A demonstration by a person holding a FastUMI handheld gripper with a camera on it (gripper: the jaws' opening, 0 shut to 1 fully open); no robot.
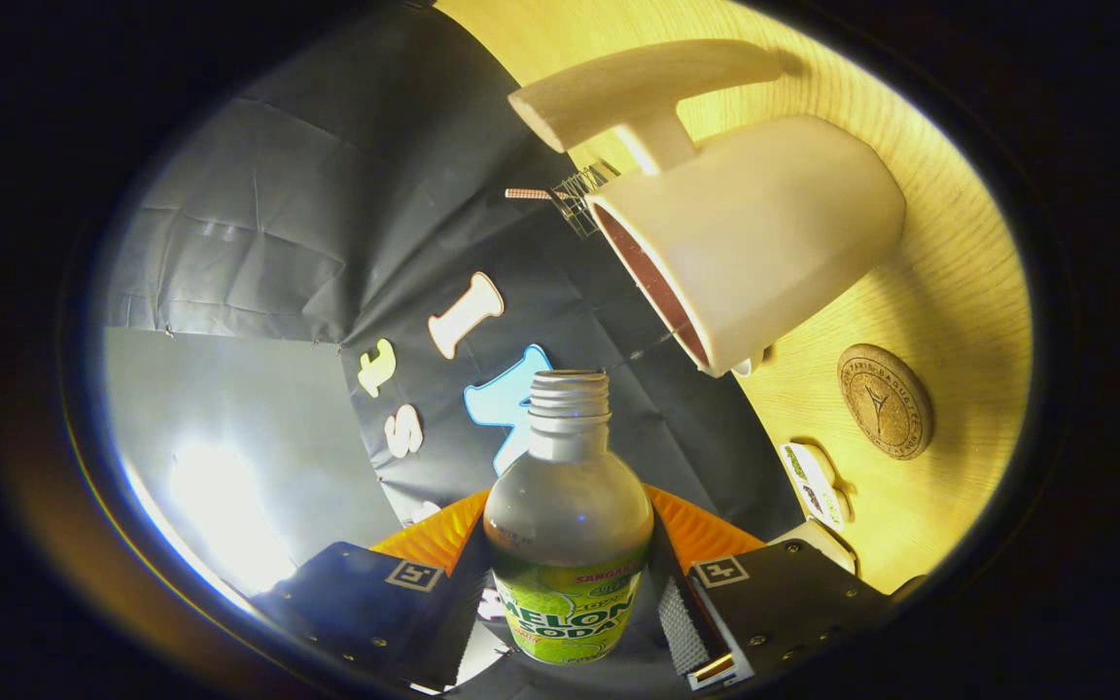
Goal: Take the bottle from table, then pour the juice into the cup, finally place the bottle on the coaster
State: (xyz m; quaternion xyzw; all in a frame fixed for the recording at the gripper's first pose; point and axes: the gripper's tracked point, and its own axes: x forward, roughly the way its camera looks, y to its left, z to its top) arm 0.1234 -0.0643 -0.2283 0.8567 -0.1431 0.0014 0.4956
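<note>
The jaws are closed against the two sides of a clear glass bottle with a green label [568, 525], one finger pressing on each flank, so the gripper [570, 603] holds the bottle between its fingers. The bottle has rounded shoulders, a short neck and a ribbed, threaded mouth with no cap. The whole scene appears tilted. Beyond the bottle's mouth stands a smooth, matte white ceramic cup with a long straight handle [764, 243], dark reddish inside. It rests on a pale wood-grain table [959, 292]. Near the cup lies a round brown cork coaster with a stamped emblem [884, 401], apart from both cup and bottle.
</note>
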